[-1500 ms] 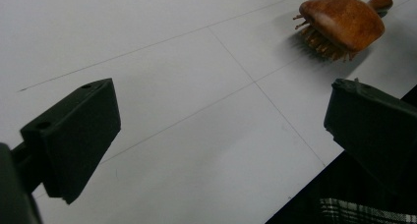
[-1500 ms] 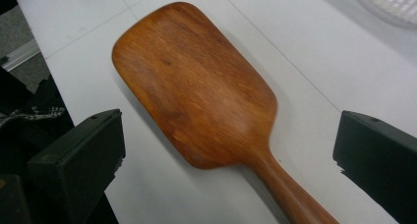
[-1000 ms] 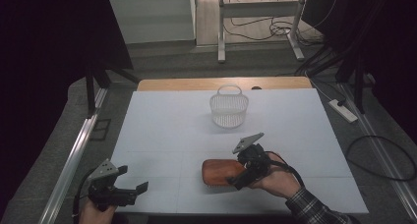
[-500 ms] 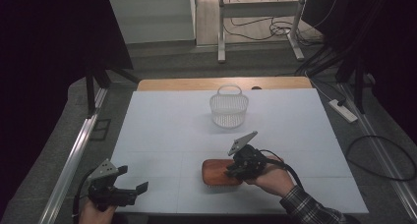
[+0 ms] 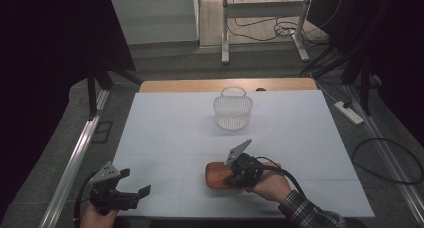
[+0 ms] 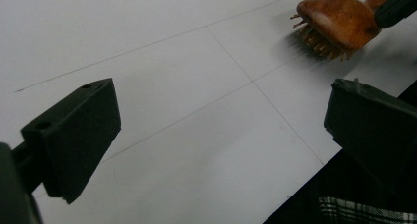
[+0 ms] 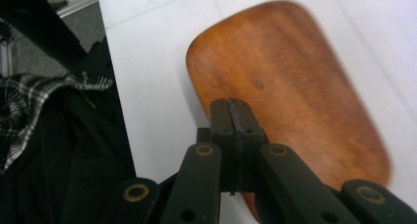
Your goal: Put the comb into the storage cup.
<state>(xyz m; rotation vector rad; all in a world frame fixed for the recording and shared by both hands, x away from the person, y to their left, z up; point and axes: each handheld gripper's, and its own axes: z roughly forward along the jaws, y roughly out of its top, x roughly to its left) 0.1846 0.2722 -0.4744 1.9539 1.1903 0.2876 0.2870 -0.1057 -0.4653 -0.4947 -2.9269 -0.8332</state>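
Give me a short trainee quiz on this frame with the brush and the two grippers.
1. True or false: the left gripper is open, with nothing between its jaws.
2. Which is nearest the right gripper? A basket; B brush; C power strip.
3. Which side of the brush faces up?
Key: 1 true. 2 B: the jaws, which have just closed further, meet over the brush with nothing seen between them. 3 The smooth wooden back faces up and the bristles face the table.
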